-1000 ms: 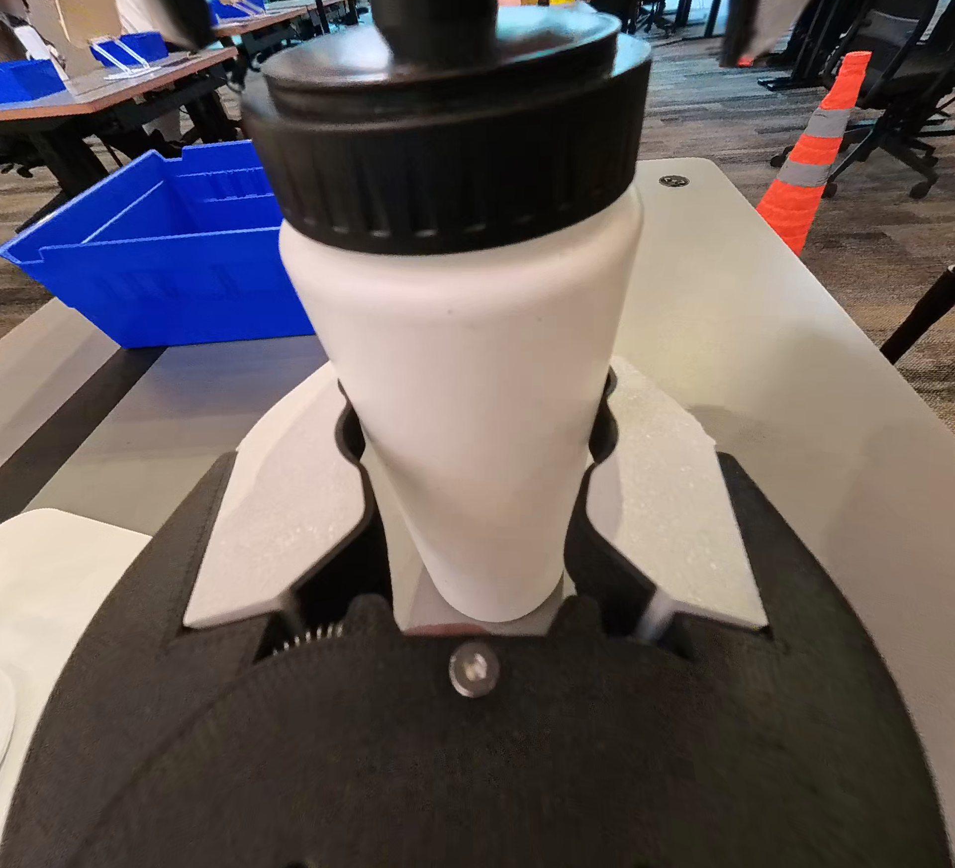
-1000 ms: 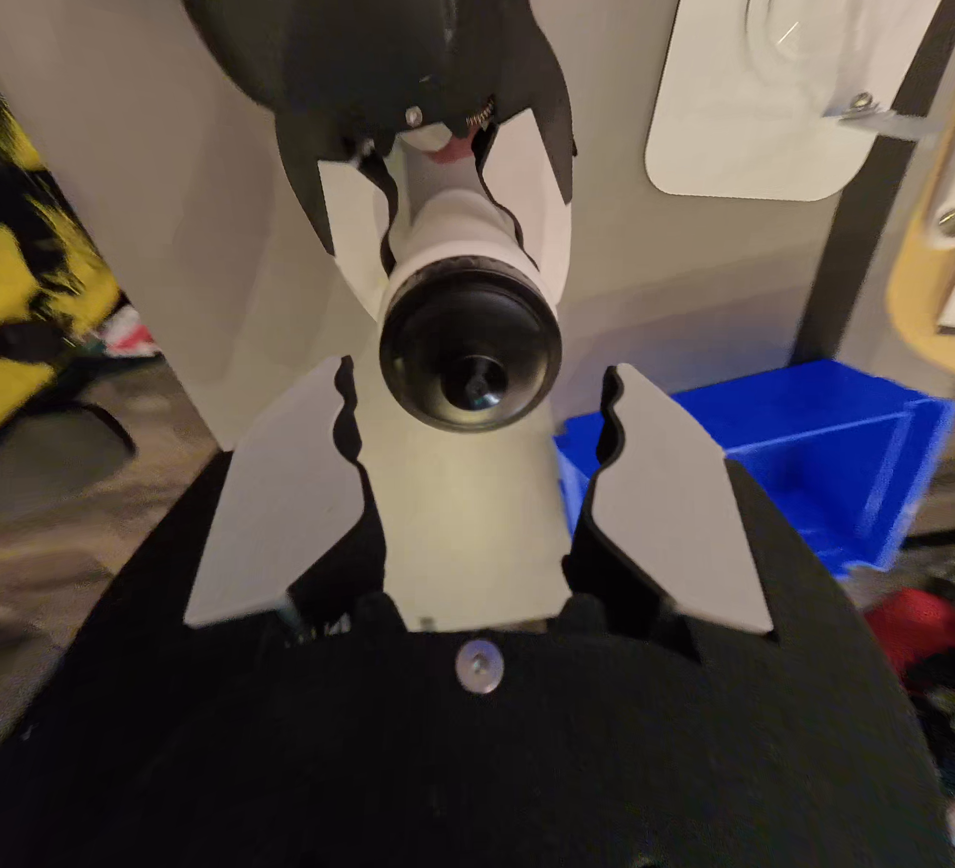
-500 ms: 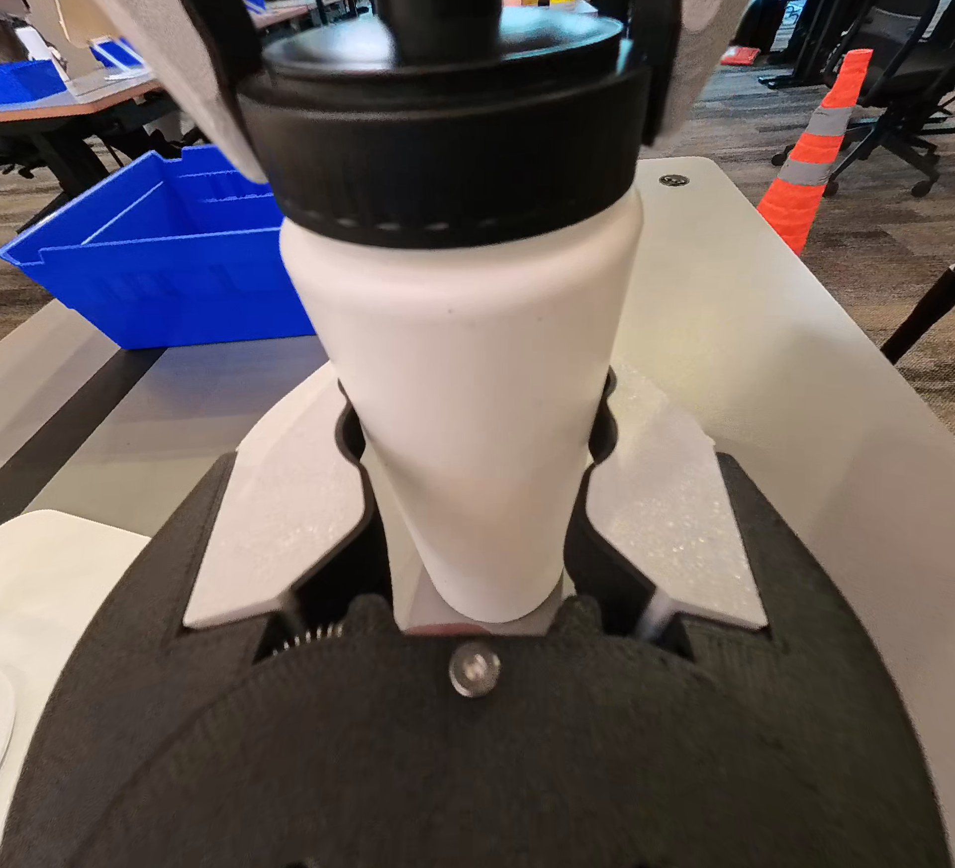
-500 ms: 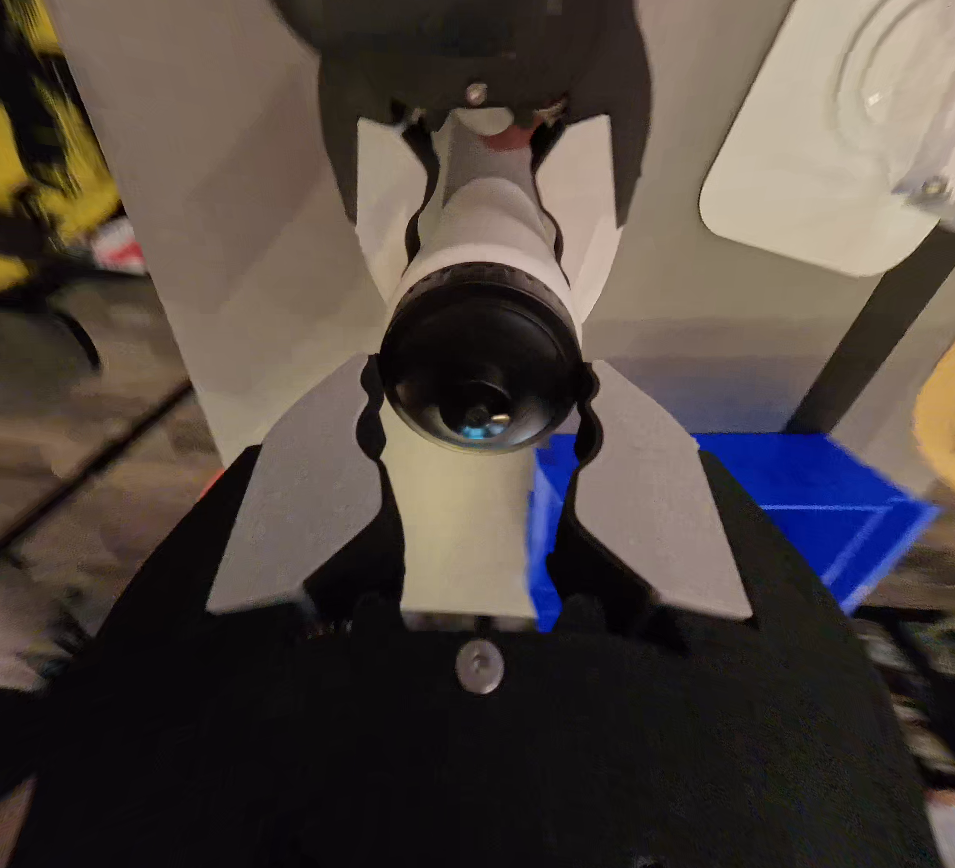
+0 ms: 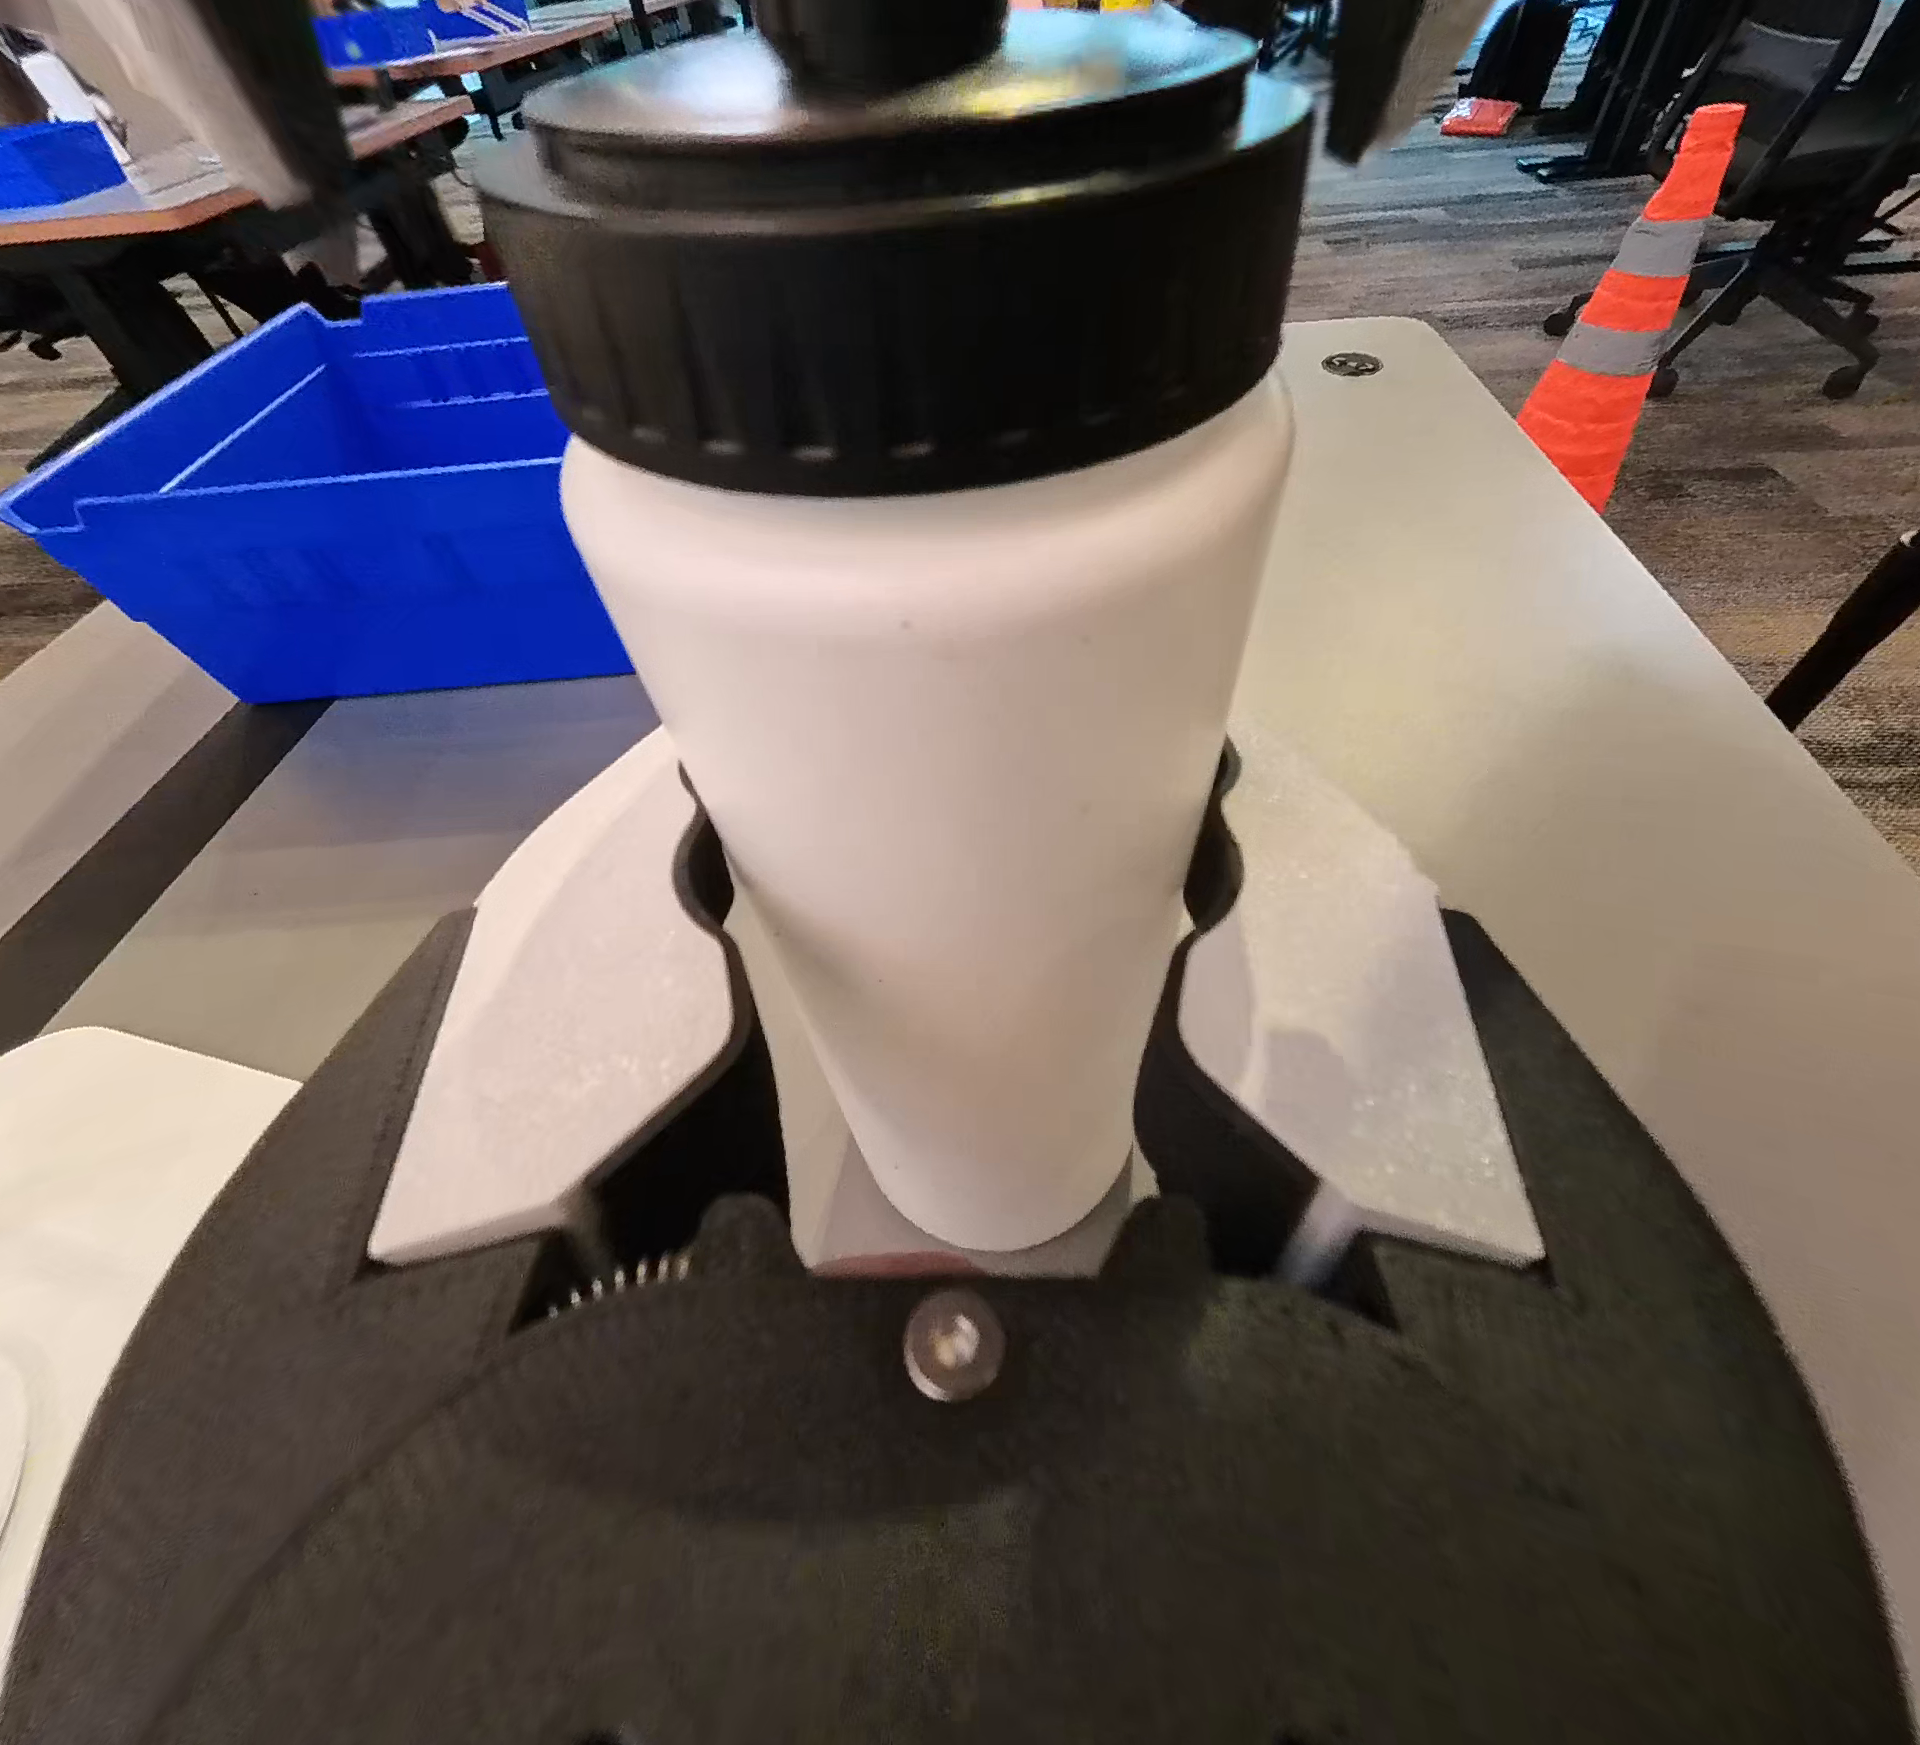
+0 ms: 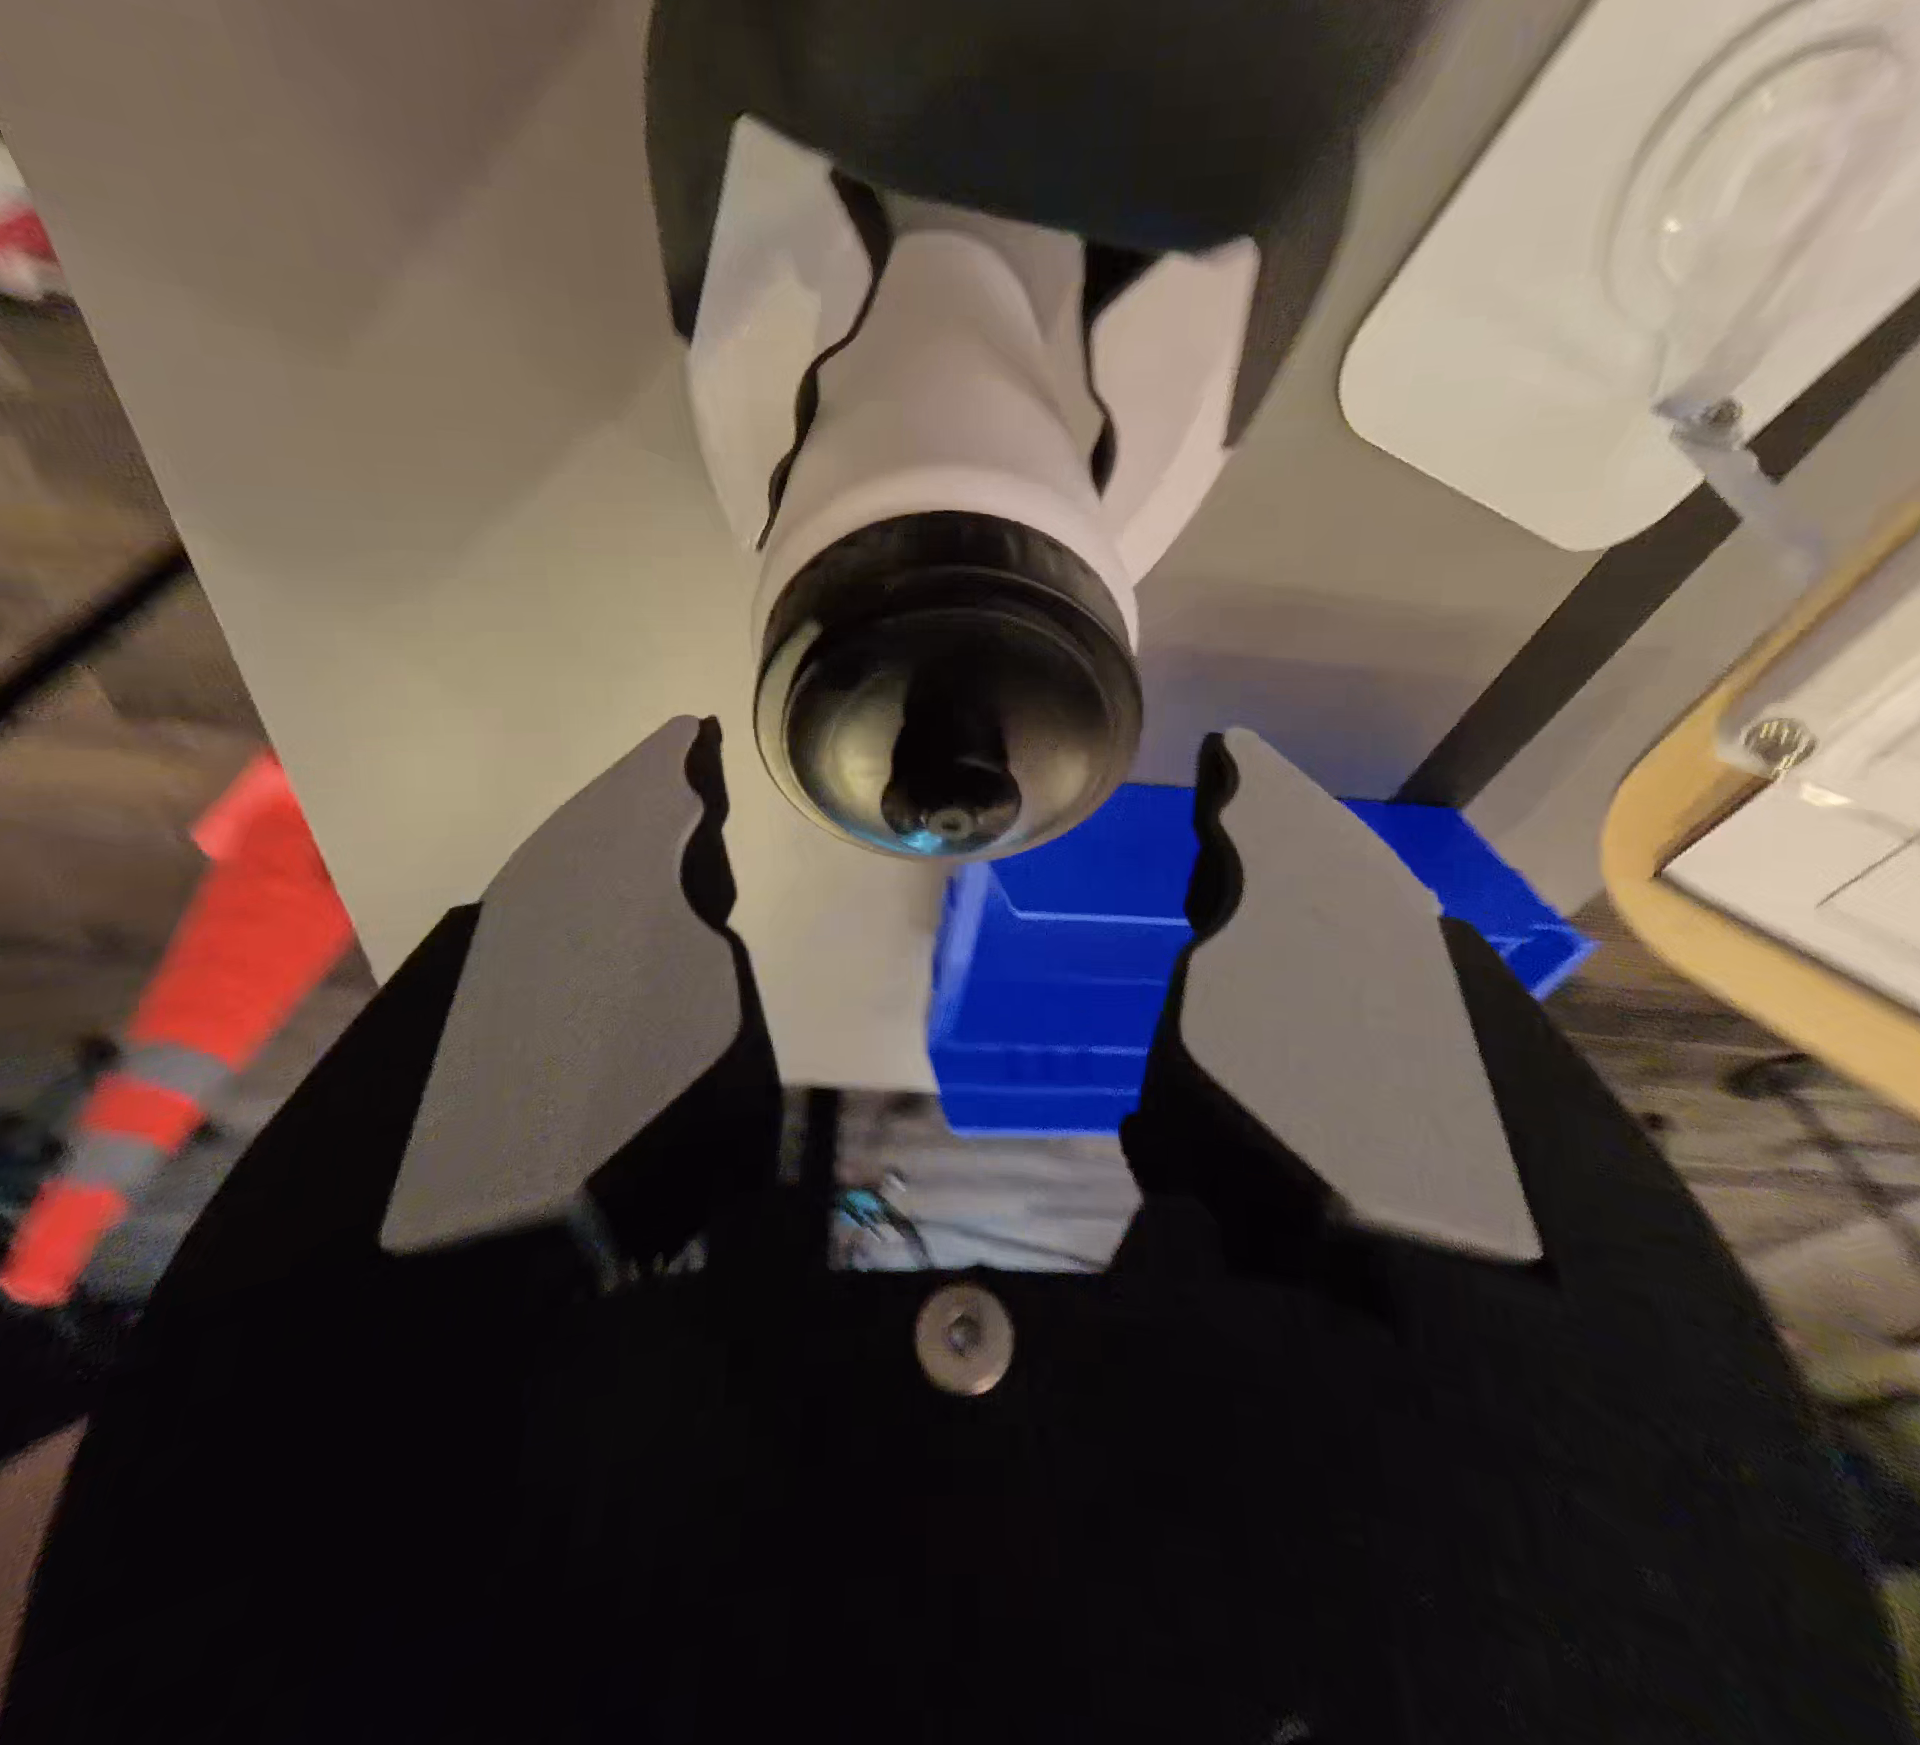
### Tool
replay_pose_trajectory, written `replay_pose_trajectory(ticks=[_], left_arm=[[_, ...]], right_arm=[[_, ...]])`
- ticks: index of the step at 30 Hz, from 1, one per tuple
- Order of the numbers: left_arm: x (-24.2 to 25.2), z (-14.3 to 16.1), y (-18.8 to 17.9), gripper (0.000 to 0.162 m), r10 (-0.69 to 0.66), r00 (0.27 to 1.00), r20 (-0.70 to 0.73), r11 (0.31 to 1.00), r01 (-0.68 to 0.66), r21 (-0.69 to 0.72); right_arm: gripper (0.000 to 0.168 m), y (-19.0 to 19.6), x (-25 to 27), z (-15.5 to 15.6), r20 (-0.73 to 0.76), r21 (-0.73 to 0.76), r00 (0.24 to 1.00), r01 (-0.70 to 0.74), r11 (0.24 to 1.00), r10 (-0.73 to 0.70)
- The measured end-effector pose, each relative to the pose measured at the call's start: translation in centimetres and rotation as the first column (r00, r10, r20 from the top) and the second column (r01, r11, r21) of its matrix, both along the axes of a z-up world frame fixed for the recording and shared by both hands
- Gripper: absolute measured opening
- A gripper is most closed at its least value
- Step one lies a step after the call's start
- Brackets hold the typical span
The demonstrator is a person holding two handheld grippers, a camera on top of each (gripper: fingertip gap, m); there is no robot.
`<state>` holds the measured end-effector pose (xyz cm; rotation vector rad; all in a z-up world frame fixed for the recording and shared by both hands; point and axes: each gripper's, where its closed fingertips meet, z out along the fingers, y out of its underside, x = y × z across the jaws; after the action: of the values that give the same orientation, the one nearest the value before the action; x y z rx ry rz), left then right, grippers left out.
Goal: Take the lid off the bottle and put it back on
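Table (image 5: 1475,656) is carrying blue bin (image 5: 312,552) | bottle (image 5: 935,812): our left gripper (image 5: 951,874) is clamping its white body | lid (image 6: 945,687) is sitting on top, just ahead of our right gripper (image 6: 956,802), jaws spread, not touching it

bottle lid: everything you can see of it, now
The lid is a wide black screw cap, plastic by its look, with a ribbed skirt, a stepped glossy top and a central black spout. It sits on the white bottle, which the left gripper clamps by the body. The right gripper is open, one finger either side of the lid, not touching it.
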<state>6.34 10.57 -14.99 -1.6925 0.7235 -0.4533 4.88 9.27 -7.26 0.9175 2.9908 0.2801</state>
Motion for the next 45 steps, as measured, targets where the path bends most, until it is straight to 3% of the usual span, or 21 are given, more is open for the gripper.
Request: replay_pose_trajectory(ticks=[1, 6, 11, 16, 21, 25, 29, 32, 34, 36, 41, 45], left_arm=[[0.0, 0.0, 0.0, 0.087, 0.000, 1.000, 0.001, 1.000, 0.000, 0.000], [0.0, 0.0, 0.0, 0.087, 0.004, 1.000, 0.002, 1.000, -0.004, 0.002], [0.2, 0.0, 0.0, 0.087, 0.003, 1.000, 0.002, 1.000, -0.003, 0.002], [0.1, 0.0, 0.0, 0.087, 0.002, 1.000, 0.004, 1.000, -0.002, 0.002], [0.1, 0.0, 0.0, 0.087, 0.001, 1.000, 0.006, 1.000, -0.001, 0.002], [0.1, 0.0, 0.0, 0.087, 0.000, 1.000, 0.009, 1.000, 0.000, 0.003], [0.2, 0.0, 0.0, 0.087, -0.003, 1.000, 0.008, 1.000, 0.003, 0.004], [0.1, 0.0, 0.0, 0.087, -0.006, 1.000, 0.014, 1.000, 0.006, 0.002], [0.2, 0.0, 0.0, 0.087, -0.006, 1.000, 0.009, 1.000, 0.006, 0.002], [0.2, 0.0, 0.0, 0.087, -0.005, 1.000, 0.008, 1.000, 0.005, 0.002], [0.2, 0.0, 0.0, 0.087, -0.005, 1.000, 0.010, 1.000, 0.005, 0.003], [0.2, 0.0, 0.0, 0.087, -0.002, 1.000, 0.008, 1.000, 0.002, 0.002]], right_arm=[[0.087, 0.0, -0.1, 0.3, -0.035, -0.042, 0.997, 0.070, 0.997, -0.072], [0.088, -0.9, 0.2, 0.0, -0.057, -0.276, 0.920, 0.358, 0.892, -0.387], [0.072, -0.8, 0.2, -0.8, -0.029, -0.331, 0.883, 0.434, 0.838, -0.469], [0.071, -0.7, 0.3, -0.8, -0.011, -0.264, 0.937, 0.334, 0.905, -0.350], [0.071, -0.3, 0.4, -0.6, 0.059, -0.101, 0.998, 0.044, 0.994, -0.038], [0.071, 0.0, 0.3, -0.4, 0.149, 0.086, 0.967, -0.221, 0.972, 0.207], [0.070, 0.2, 0.3, -0.3, 0.185, 0.203, 0.937, -0.333, 0.921, 0.298], [0.071, -0.1, 0.0, -0.3, 0.096, 0.168, 0.967, -0.248, 0.954, 0.235], [0.088, -0.2, -0.4, -0.2, 0.012, 0.104, 0.996, -0.094, 0.990, 0.093], [0.093, -0.4, -0.6, 0.1, -0.059, 0.009, 0.996, 0.071, 0.997, -0.071], [0.086, -1.0, -0.3, 0.0, -0.098, -0.235, 0.923, 0.343, 0.909, -0.373], [0.077, -0.8, 0.1, -1.5, -0.051, -0.271, 0.893, 0.418, 0.867, -0.447]])
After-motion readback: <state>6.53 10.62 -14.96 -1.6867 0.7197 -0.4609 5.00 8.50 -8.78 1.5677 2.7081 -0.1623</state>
